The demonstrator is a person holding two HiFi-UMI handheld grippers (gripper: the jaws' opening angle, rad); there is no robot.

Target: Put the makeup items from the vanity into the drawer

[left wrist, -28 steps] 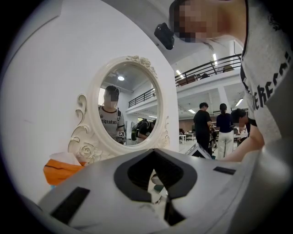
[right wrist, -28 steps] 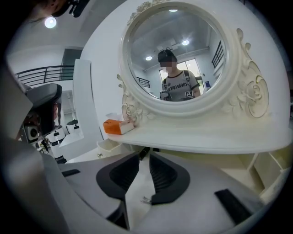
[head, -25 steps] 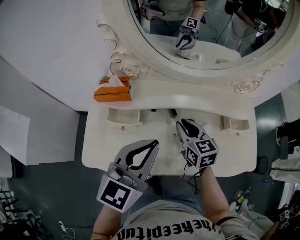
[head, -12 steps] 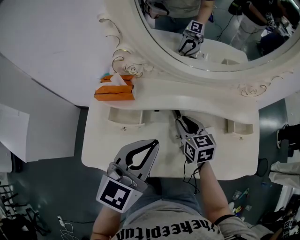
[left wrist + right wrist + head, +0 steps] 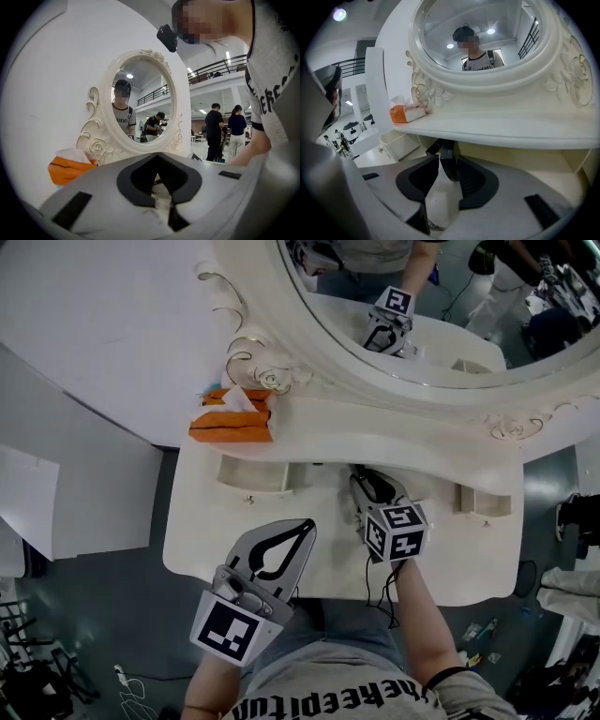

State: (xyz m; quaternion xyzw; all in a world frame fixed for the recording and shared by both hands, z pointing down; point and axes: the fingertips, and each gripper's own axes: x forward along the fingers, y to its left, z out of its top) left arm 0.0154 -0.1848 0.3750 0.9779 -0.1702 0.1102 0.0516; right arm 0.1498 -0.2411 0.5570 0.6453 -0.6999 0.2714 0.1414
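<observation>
At the far left of the bench (image 5: 202, 531) the orange tissue pack (image 5: 230, 423) sits on the upper ledge, as it did a second ago. Just below it the left drawer (image 5: 251, 476) stands pulled out, and I cannot see anything inside it.

My left claw (image 5: 303, 525) hovers over the near edge of the bench, much where it was before. Its jaws are clenched tip to tip and there is nothing in them; its own view shows only the mirror (image 5: 143, 110) and the tissue pack beyond the closed tips.

To the right of that, a dark, slim makeup item (image 5: 449, 171) lies on the bench under the ledge, with a second dark piece (image 5: 433, 147) just beside it on the left. A second ago this item lay clear ahead of my right claw (image 5: 360, 480). The claw has since come forward and down, and the item now stands between its tips. The jaws have just been opening and are spread wide, released, with the pads not pressing on the item.

Further right, the right drawer (image 5: 487, 504) is also pulled out.
</observation>
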